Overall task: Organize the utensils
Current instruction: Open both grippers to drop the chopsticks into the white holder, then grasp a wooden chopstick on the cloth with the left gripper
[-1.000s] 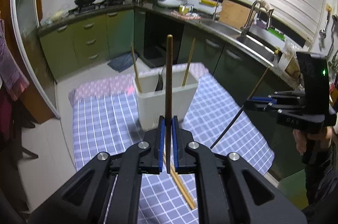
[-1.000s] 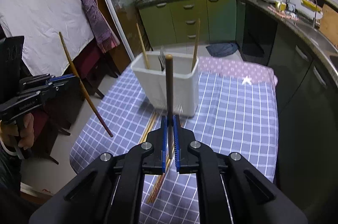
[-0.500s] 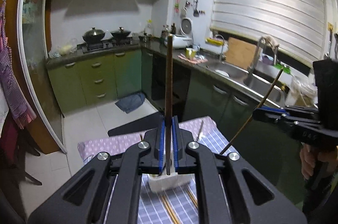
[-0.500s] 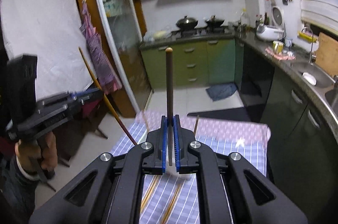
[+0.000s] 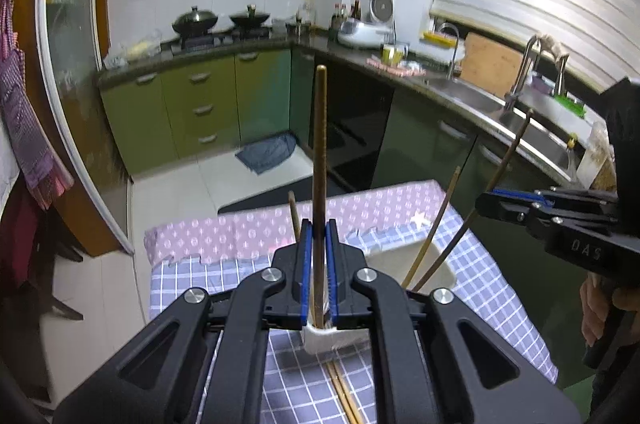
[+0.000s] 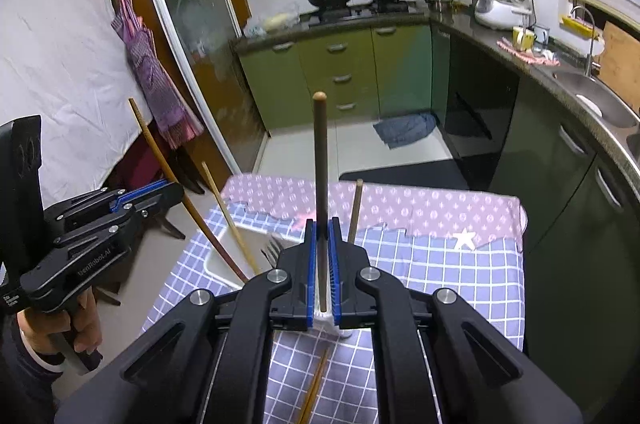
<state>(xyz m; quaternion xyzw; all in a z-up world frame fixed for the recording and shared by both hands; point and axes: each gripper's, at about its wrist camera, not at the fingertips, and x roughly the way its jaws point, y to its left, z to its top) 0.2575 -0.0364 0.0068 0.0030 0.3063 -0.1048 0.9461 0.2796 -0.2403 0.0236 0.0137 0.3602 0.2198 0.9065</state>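
My left gripper (image 5: 319,228) is shut on a dark brown chopstick (image 5: 319,152) that stands upright over the white utensil holder (image 5: 420,260). My right gripper (image 6: 323,224) is shut on another dark chopstick (image 6: 320,164), also upright above the holder (image 6: 218,262). Each view shows the other gripper from the side: the right gripper (image 5: 482,202) and the left gripper (image 6: 176,190), with their slanted chopsticks' lower ends down in the holder. The holder also contains a fork (image 6: 272,250) and light wooden chopsticks (image 6: 228,216).
The holder stands on a blue checked tablecloth (image 6: 440,284) with a pink patterned strip (image 5: 240,232) at the far end. Loose chopsticks (image 5: 344,396) lie on the cloth near me. Dark cabinets and a sink counter (image 5: 472,96) run along the right. A hand (image 6: 76,328) grips the left tool.
Both grippers have moved forward over the holder, each keeping its chopstick. The holder, earlier well ahead, now sits right under the fingers, and the chopsticks' lower ends reach into it.
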